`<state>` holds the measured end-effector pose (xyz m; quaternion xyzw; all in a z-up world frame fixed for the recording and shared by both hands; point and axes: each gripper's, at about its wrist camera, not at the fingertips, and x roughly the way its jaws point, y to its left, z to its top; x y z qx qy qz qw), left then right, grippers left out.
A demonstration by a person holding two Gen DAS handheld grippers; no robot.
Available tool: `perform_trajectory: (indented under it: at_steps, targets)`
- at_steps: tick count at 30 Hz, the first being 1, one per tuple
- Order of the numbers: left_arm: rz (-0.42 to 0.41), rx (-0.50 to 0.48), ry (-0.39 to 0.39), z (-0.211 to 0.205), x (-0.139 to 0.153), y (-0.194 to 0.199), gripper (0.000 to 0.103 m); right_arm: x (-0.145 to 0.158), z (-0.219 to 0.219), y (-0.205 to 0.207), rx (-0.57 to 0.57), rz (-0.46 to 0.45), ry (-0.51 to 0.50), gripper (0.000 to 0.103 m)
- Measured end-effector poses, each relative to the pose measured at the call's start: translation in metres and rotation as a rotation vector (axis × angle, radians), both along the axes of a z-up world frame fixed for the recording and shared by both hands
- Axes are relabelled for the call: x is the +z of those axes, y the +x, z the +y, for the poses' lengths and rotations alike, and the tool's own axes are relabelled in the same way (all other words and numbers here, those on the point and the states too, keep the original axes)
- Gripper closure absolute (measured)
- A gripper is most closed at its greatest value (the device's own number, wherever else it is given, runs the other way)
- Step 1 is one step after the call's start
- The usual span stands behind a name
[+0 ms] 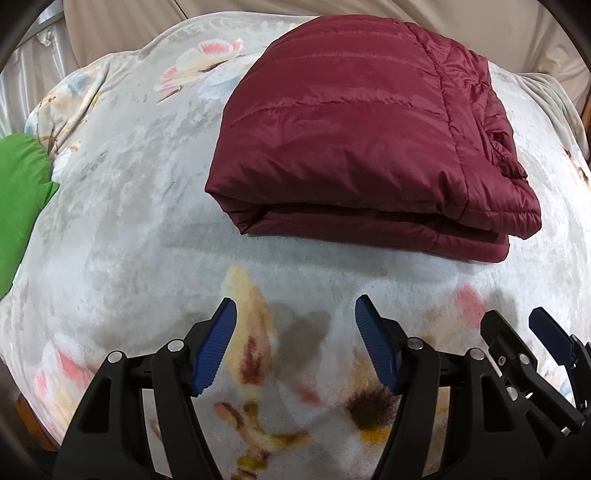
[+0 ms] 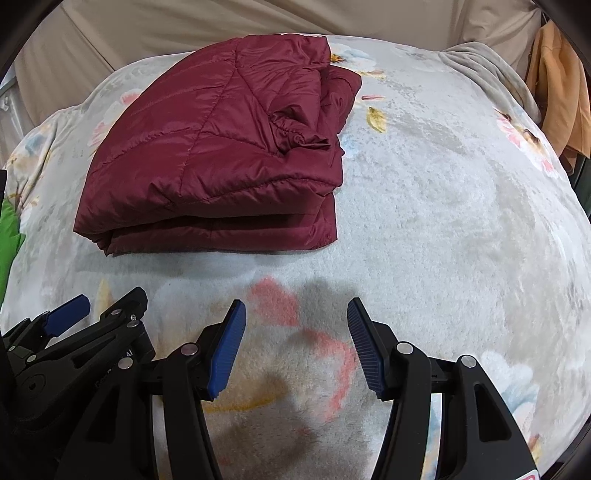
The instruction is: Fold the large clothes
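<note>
A dark red quilted jacket (image 1: 351, 147) lies folded into a thick rectangle on a floral blanket (image 1: 129, 240). It also shows in the right wrist view (image 2: 214, 162), with a bunched sleeve cuff on its right side. My left gripper (image 1: 295, 314) is open and empty, held above the blanket just in front of the jacket's near edge. My right gripper (image 2: 295, 314) is open and empty too, to the right of the left one and clear of the jacket. The right gripper shows at the lower right of the left wrist view (image 1: 517, 325). The left gripper shows at the lower left of the right wrist view (image 2: 99, 306).
A green garment (image 1: 22, 199) lies at the left edge of the blanket. An orange cloth (image 2: 557, 85) hangs at the far right. A beige fabric wall (image 2: 221, 29) stands behind the bed. A wooden edge (image 1: 33, 424) shows at the lower left.
</note>
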<state>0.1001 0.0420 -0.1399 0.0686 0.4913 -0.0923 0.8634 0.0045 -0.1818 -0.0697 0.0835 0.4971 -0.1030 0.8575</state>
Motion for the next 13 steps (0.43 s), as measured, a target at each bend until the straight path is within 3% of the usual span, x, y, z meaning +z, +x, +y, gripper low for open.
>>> perform_trajectory:
  at_steps: [13]
  targets:
    - [-0.026, -0.022, 0.014, -0.0088, 0.0102, -0.0005, 0.046, 0.0079, -0.0009, 0.001, -0.015, -0.012, -0.013, 0.047]
